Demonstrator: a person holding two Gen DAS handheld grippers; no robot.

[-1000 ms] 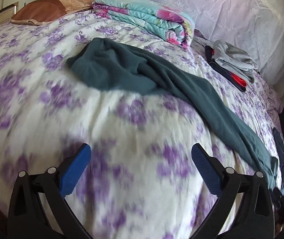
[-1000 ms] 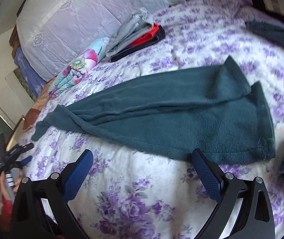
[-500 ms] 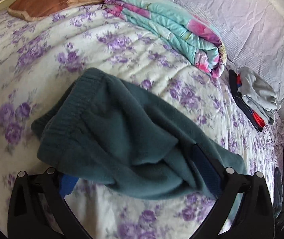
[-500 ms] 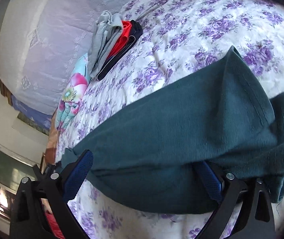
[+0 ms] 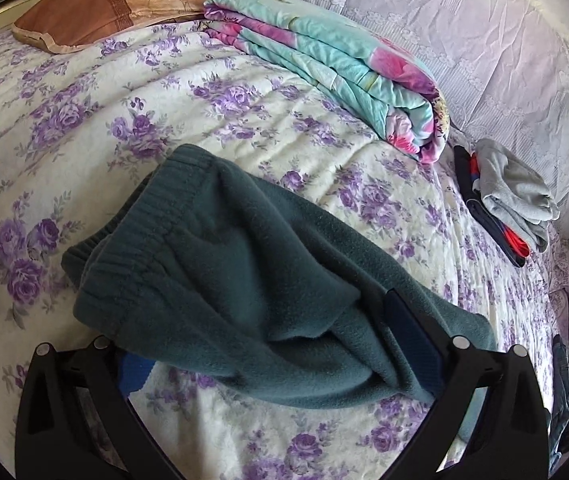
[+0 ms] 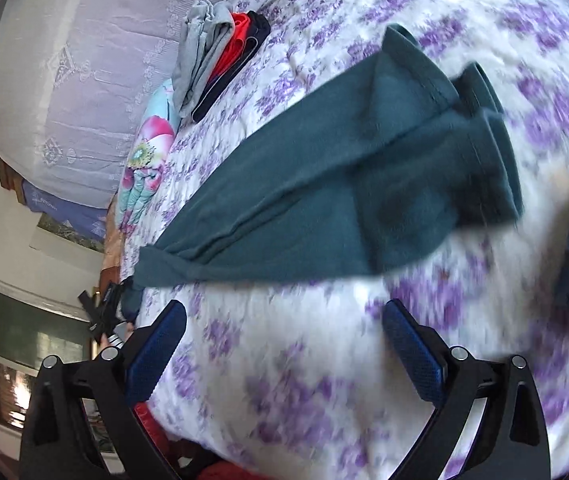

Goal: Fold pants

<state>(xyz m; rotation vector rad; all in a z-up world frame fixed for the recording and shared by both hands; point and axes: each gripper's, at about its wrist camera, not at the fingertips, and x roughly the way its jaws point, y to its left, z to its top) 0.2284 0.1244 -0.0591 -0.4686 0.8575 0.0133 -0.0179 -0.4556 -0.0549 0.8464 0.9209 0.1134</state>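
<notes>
left gripper (image 5: 274,344) fingers spread, grasping nothing, draped by dark teal fleece pants (image 5: 244,264) | right gripper (image 6: 284,344) hovering released over purple-flowered white quilt (image 6: 284,360)

Teal fleece pants (image 5: 252,280) stretched across bed

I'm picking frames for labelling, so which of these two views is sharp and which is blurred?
Left wrist view: sharp, the teal pants show fleece texture and the bedspread flowers are crisp, with fisheye bending at the edges. Right wrist view: motion-blurred, worst on the bedspread near the right gripper and on the pants hems.
</notes>
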